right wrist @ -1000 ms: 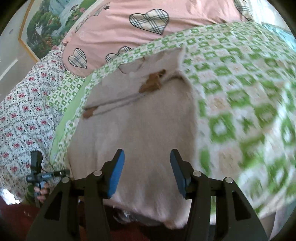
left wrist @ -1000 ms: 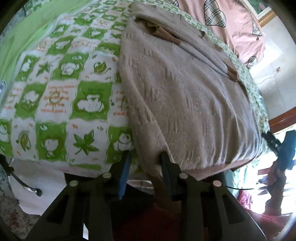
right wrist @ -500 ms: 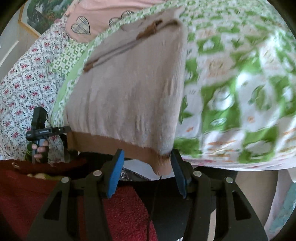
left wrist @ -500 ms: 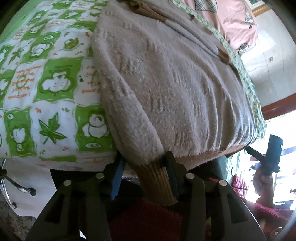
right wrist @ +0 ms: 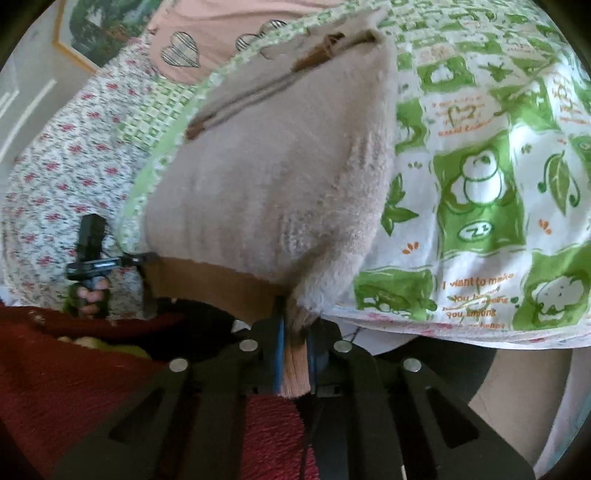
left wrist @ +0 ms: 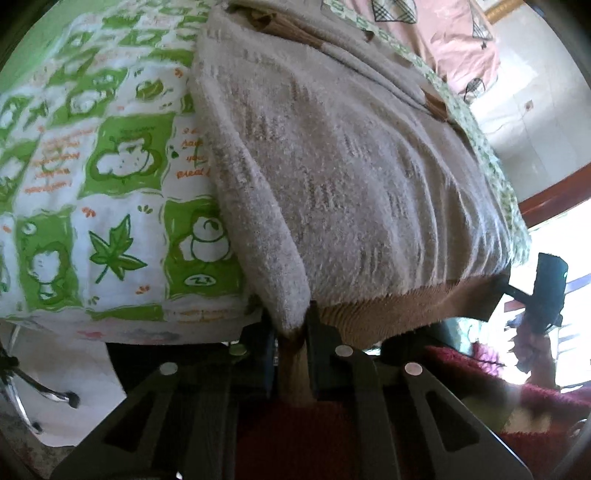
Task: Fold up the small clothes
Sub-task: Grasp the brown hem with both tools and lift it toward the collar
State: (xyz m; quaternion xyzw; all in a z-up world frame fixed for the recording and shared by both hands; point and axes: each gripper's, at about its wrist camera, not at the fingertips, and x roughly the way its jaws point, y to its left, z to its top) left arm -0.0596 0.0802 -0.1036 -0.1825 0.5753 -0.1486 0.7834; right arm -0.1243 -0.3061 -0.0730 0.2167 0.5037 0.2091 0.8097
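A beige fuzzy sweater [left wrist: 354,177] with a brown ribbed hem [left wrist: 406,310] lies flat on the bed, hem hanging over the near edge; it also shows in the right wrist view [right wrist: 266,184]. My left gripper [left wrist: 290,332] is shut on the hem's left corner. My right gripper [right wrist: 293,332] is shut on the hem's right corner [right wrist: 295,365]. Each gripper shows in the other's view: the right one [left wrist: 546,288] and the left one [right wrist: 92,254], at opposite ends of the hem.
The bed has a green and white cartoon sheet [left wrist: 103,177] [right wrist: 480,184]. A pink heart-print pillow [right wrist: 221,33] lies at the head. A floral cover [right wrist: 55,166] lies to the left. A chair base [left wrist: 33,387] stands on the floor. My red sweater [right wrist: 74,387] is below.
Both grippers moved down to the bed's near edge and closed on the sweater's hem corners, which were loose between open jaws before.
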